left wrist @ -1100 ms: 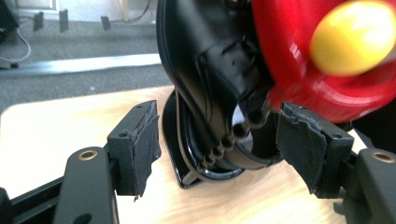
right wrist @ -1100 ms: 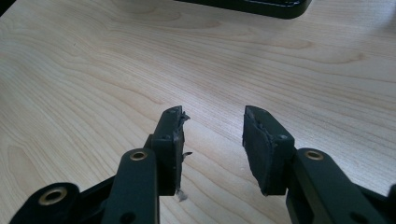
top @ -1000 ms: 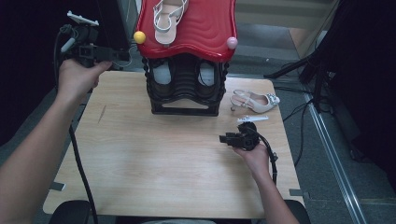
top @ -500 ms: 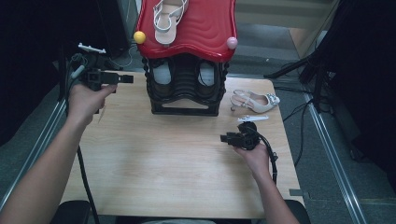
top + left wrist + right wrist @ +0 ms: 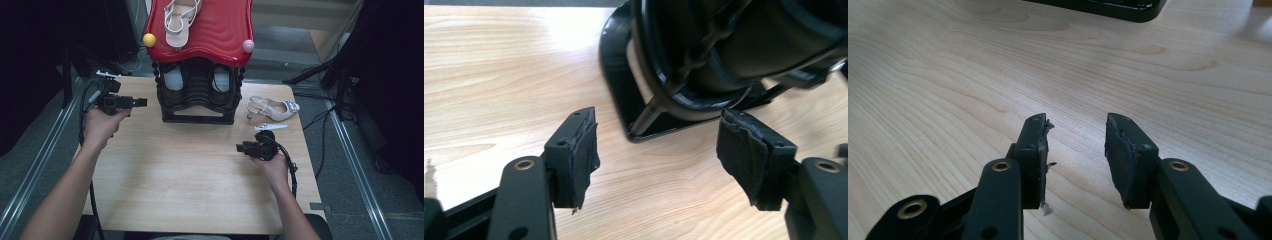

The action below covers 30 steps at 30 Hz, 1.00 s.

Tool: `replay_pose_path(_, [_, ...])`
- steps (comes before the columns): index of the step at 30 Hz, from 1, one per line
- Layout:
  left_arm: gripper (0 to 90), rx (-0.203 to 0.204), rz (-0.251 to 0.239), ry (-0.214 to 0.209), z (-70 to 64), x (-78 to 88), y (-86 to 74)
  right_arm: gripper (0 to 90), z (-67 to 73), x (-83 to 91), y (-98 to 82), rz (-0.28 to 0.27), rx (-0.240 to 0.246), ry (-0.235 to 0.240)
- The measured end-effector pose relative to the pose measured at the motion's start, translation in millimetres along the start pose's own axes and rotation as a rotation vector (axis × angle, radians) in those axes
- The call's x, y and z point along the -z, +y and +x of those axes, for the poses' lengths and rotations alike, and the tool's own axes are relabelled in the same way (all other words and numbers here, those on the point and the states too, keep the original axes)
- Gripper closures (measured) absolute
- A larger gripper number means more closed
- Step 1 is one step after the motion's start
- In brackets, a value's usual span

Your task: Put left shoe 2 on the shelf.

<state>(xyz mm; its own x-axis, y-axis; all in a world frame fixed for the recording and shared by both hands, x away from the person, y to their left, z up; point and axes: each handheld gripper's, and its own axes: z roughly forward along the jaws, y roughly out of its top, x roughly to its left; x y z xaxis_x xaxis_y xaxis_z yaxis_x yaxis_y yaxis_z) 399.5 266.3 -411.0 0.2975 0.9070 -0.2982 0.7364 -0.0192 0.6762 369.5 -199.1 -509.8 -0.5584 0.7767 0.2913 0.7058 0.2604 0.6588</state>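
Pale wood-grain table [image 5: 165, 180] carried a black shoe rack [image 5: 199, 97] at its far middle, topped by a red shelf [image 5: 210, 30] with a white sandal [image 5: 177, 20] on it. The left gripper [image 5: 141, 102] pointed at the rack's left side, near it; its jaws had just been closing, yet stood apart with nothing between. The right gripper [image 5: 240, 148] lay near the right edge, jaws parted and empty. A beige heeled shoe [image 5: 272, 109] lay right of the rack.

Table [image 5: 200, 190] is matt pale wood grain; rack [image 5: 197, 95] glossy black, probably plastic, under a glossy red top [image 5: 220, 30].
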Motion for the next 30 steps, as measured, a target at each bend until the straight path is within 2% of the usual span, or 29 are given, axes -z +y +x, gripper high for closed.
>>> replay_pose_path(7, [35.7,0.021,0.016,-0.03,7.4,-14.4,-25.1,62.8,0.8,-0.1,0.1,-0.012,0.02,-0.008])
replay_pose_path(8, [35.8,0.025,0.019,-0.03,8.1,-16.3,-28.3,62.8,0.7,-0.3,0.1,-0.012,0.021,-0.012])
replay_pose_path(10, [36.0,0.005,0.03,-0.009,9.0,-19.7,-34.6,62.8,0.3,-0.5,0.2,-0.013,0.017,-0.013])
replay_pose_path(14, [36.2,0.008,0.035,-0.007,11.3,-26.2,-46.0,62.6,-1.6,0.7,0.8,-0.03,-0.002,-0.023])
replay_pose_path(15, [36.4,0.015,0.039,-0.021,12.5,-27.8,-48.3,62.8,-2.3,1.0,1.0,-0.032,-0.006,-0.022])
replay_pose_path(16, [36.3,0.022,0.041,-0.033,13.3,-29.3,-50.3,63.1,-2.9,1.2,1.0,-0.031,-0.007,-0.023])
replay_pose_path(19, [36.4,-0.008,0.056,-0.012,12.7,-30.5,-53.9,63.5,-4.2,1.7,1.4,-0.03,-0.015,-0.025])
replay_pose_path(22, [36.4,0.014,0.049,-0.05,14.5,-29.6,-57.9,63.8,-5.0,2.9,2.4,-0.03,-0.013,-0.032])
replay_pose_path(30, [36.6,0.004,0.056,-0.038,17.7,-30.8,-64.9,65.8,-7.5,4.8,4.3,-0.033,-0.028,-0.034])
